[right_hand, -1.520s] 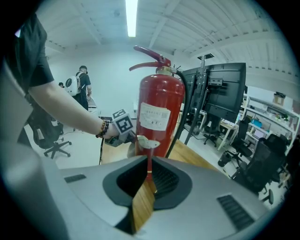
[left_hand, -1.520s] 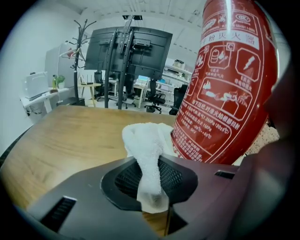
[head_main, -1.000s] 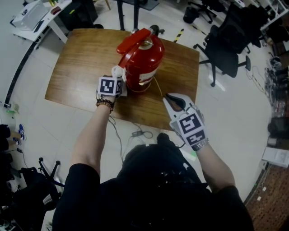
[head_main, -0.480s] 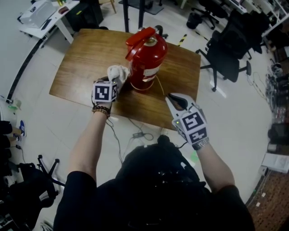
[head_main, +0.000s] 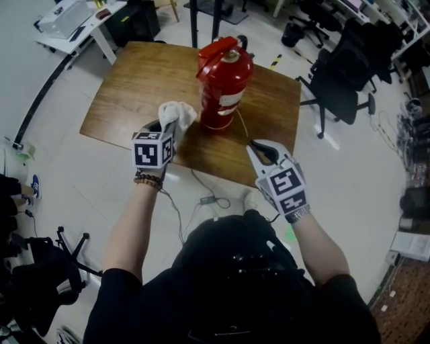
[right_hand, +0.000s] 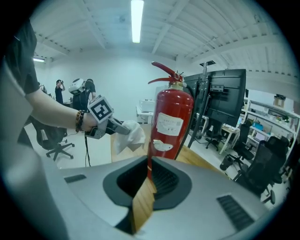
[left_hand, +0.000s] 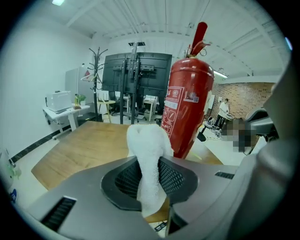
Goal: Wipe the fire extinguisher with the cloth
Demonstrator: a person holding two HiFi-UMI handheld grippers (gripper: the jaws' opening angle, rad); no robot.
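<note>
A red fire extinguisher [head_main: 225,84] stands upright on the wooden table [head_main: 134,87]; it also shows in the left gripper view [left_hand: 187,103] and the right gripper view [right_hand: 171,122]. My left gripper [head_main: 164,129] is shut on a white cloth [head_main: 176,114], held in the air a little left of the extinguisher and not touching it. The cloth [left_hand: 147,145] bulges out past the left gripper [left_hand: 150,161]. From the right gripper view the cloth [right_hand: 131,136] hangs from the left gripper [right_hand: 118,127]. My right gripper [head_main: 262,149] hovers near the table's front right edge, shut and empty [right_hand: 151,161].
Black office chairs [head_main: 339,74] stand to the right of the table. A cable [head_main: 208,198] lies on the floor by the table's near edge. A white desk [head_main: 74,17] is at the far left. A dark screen stand [left_hand: 136,70] rises behind the table.
My left gripper has lifted the cloth off the extinguisher's lower left side and drawn it up and away to the left. The right gripper has hardly moved.
</note>
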